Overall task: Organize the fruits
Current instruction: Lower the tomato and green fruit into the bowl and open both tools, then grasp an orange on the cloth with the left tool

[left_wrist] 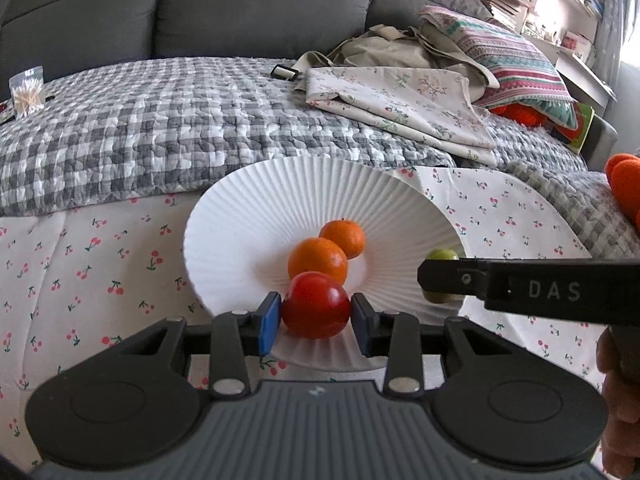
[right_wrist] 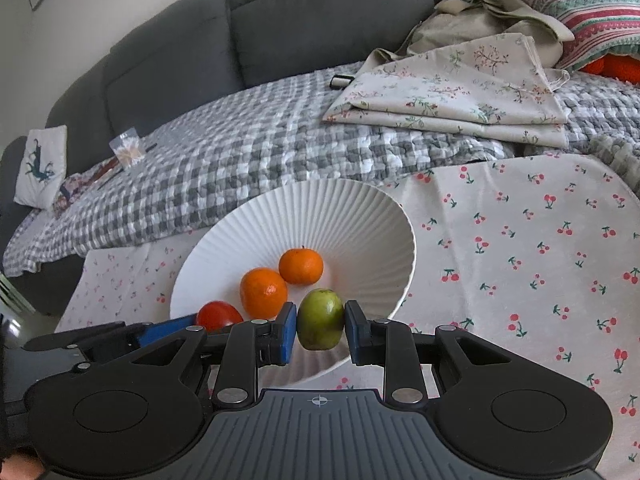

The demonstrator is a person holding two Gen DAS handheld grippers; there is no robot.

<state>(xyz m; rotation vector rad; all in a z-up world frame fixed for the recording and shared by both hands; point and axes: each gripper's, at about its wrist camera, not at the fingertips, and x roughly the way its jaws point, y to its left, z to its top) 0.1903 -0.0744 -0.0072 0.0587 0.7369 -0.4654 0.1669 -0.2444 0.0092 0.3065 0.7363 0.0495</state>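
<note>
A white ribbed bowl stands on a cherry-print cloth and holds two oranges. My left gripper is shut on a red tomato over the bowl's near rim. From the right wrist view the tomato shows at the bowl's left side, with the left gripper's blue pad beside it. My right gripper is shut on a green fruit just inside the bowl's near edge. In the left wrist view that green fruit is mostly hidden behind the right gripper's black finger.
The cherry-print cloth spreads to the right of the bowl. Behind it lie a grey checked quilt, folded floral fabric, a striped pillow and a grey sofa back. A packet of toothpicks sits far left. A hand shows at the right edge.
</note>
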